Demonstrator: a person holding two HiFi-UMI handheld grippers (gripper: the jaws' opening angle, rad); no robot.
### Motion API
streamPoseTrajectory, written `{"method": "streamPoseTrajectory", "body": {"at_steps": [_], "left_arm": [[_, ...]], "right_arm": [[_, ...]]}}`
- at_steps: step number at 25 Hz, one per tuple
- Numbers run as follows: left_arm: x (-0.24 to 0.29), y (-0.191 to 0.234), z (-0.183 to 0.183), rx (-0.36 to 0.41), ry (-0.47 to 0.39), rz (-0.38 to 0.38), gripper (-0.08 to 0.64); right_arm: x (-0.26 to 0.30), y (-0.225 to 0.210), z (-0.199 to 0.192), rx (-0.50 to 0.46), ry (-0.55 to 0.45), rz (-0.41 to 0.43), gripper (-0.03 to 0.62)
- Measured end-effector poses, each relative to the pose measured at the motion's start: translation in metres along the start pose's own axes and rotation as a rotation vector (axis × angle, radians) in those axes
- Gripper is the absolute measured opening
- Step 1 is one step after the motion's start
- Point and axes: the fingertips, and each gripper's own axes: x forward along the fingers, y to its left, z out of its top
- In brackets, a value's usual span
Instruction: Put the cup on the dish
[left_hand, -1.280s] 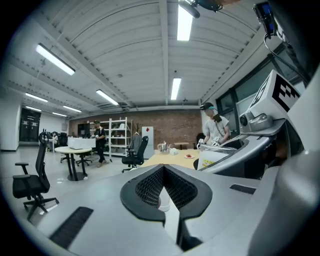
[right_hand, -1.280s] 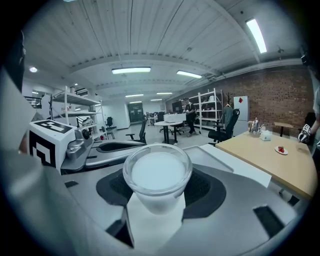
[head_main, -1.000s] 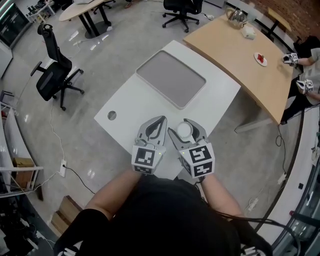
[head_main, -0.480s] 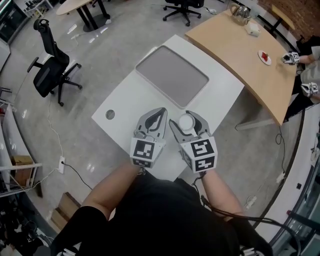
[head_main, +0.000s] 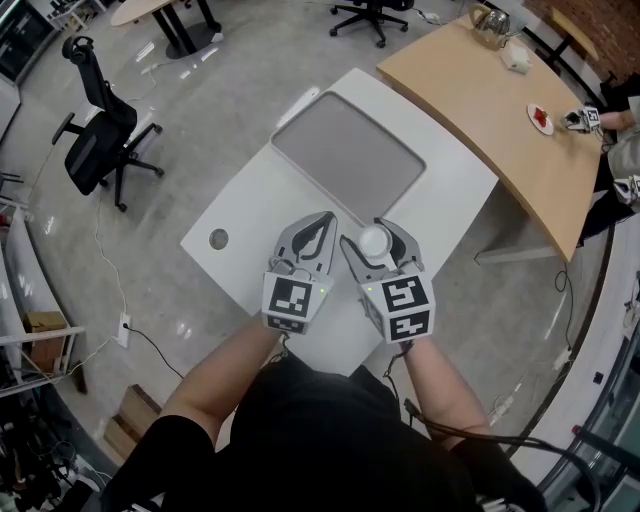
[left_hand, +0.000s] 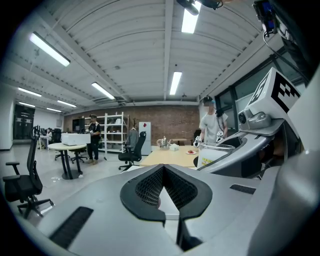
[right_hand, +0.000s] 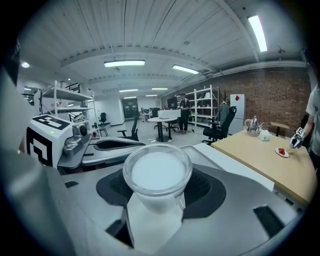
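nearest the camera, the person's bare forearms reach out toward 12 o'clock, one tool in each hand, side by side over the near edge of a white desk (head_main: 250, 225). the left tool (head_main: 322, 218) has its jaws drawn together at the tips, with nothing between them (its own view shows only the dark ribbed pads meeting in a point). the right tool (head_main: 366, 233) sits just beside it at 3 o'clock, its jaws clamped on the cup (head_main: 374, 241), a small clear one that looks white inside. the cup stands upright between the pads, its rim level; whether its base touches the desk cannot be told.

further along the desk, at 12 o'clock from the tools and apart from them, lies the dish (head_main: 347, 155), a flat grey rectangle with rounded corners and a raised rim, nothing on it. a small round hole (head_main: 218, 239) sits in the desk at 9 o'clock from the left tool.

beyond, at 1 o'clock, a curved wooden desk (head_main: 490, 100) carries a kettle (head_main: 487, 18) and a small plate (head_main: 540, 118) with something red. at 10 o'clock a black office chair (head_main: 95, 140) stands on the grey floor.
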Motion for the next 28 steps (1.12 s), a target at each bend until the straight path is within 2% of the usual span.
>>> {"method": "streamPoseTrajectory", "body": {"at_steps": [11, 28], "left_arm": [[0.045, 0.025, -0.015, -0.054, 0.021, 0.004, 0.005], [0.129, 0.076, -0.054, -0.026, 0.049, 0.013, 0.005]], "right_arm": [[0.051, -0.031, -0.004, -0.002, 0.024, -0.020, 0.239], [0.148, -0.098, -0.014, -0.006, 0.053, -0.081, 0.239]]}}
